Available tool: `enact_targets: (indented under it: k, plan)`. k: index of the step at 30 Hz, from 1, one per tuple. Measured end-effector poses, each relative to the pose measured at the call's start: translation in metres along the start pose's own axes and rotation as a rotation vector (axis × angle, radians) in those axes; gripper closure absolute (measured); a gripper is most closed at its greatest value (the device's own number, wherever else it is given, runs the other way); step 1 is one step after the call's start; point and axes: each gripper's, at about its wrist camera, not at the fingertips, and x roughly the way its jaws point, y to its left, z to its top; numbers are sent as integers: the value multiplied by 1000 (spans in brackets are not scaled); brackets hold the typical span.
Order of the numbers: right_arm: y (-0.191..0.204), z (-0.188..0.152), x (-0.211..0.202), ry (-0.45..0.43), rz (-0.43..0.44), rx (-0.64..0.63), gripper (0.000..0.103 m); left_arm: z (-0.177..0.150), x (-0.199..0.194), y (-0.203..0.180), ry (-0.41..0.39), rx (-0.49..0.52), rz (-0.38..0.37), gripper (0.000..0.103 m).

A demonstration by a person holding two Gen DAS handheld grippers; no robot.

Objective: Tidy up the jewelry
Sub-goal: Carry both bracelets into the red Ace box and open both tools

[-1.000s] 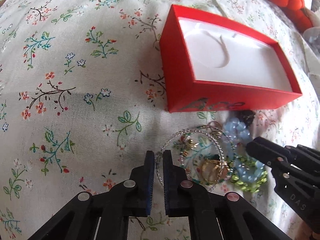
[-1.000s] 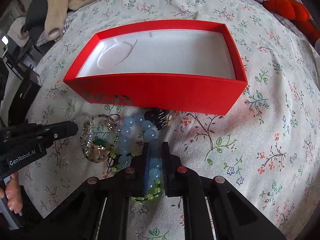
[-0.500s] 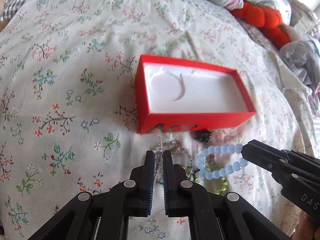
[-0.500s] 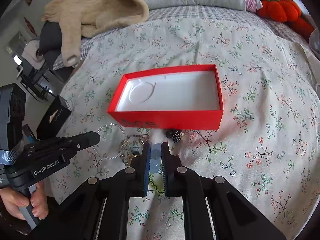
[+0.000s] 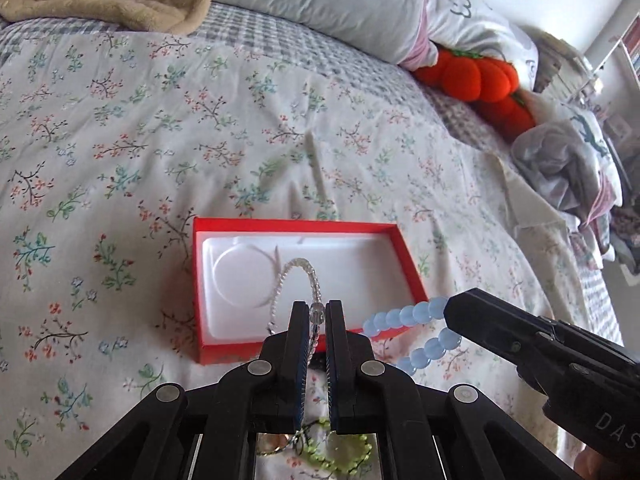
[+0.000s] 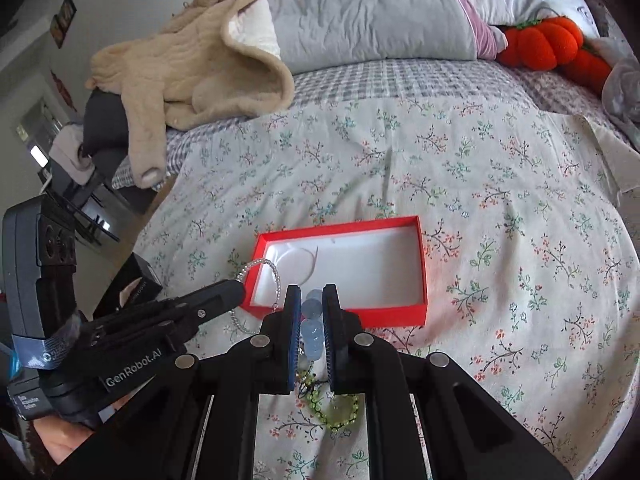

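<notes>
A red box with a white moulded lining lies open on the flowered bedspread. My left gripper is shut on a clear crystal bead bracelet, which hangs in the air in front of the box. My right gripper is shut on a pale blue bead bracelet, also lifted off the bed. A green bead bracelet and a gold piece still lie on the bedspread below the grippers.
Beige fleece, a grey pillow and orange plush pumpkins lie at the far end of the bed. A black box sits at the bed's left edge. A hand holds the left gripper.
Both grippers have risen from the jewelry pile, each lifting its bracelet off the bedspread. The box now looks smaller and farther, and more of the bed shows.
</notes>
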Motion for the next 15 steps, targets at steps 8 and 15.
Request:
enact_targets:
  k: [8,15]
  plan:
    - [8,20,11,-79,-35,-46,92,13,27,7,-19,-84,-74,102]
    - [-22,20,46,-13,-54,7,92,12,47,36,11,-151,27,102]
